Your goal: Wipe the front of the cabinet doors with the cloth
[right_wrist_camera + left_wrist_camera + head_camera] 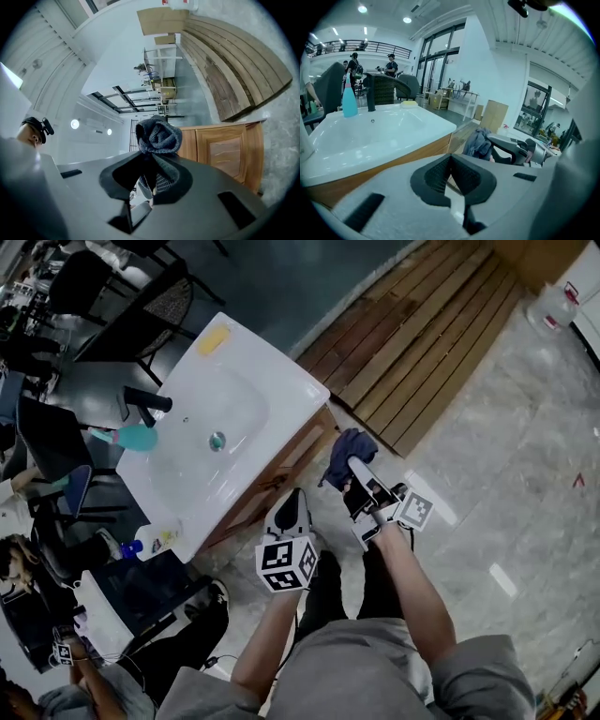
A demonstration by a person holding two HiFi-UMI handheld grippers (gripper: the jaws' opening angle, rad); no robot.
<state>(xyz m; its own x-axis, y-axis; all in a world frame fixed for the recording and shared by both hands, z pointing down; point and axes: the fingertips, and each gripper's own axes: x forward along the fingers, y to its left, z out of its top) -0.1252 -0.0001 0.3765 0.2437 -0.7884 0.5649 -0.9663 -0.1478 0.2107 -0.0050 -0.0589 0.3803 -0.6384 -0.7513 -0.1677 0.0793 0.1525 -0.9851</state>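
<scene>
A dark blue cloth (345, 450) is bunched in my right gripper (356, 468), which is shut on it just off the wooden cabinet front (287, 465) below the white sink top (253, 381). In the right gripper view the cloth (157, 135) bulges out of the jaws of my right gripper (152, 161), and the panelled cabinet doors (227, 151) lie close behind, a little apart. My left gripper (292, 505) hangs beside the cabinet corner, shut with nothing in it (450, 159). The left gripper view also takes in the cloth (480, 143) and the right gripper (512, 148).
On the sink top stand a black faucet (144, 401), a teal bottle (133, 437) and a yellow soap bar (214, 338). Wooden decking (422, 334) runs behind the cabinet and a plastic jug (553, 307) stands at far right. Chairs and seated people fill the left side.
</scene>
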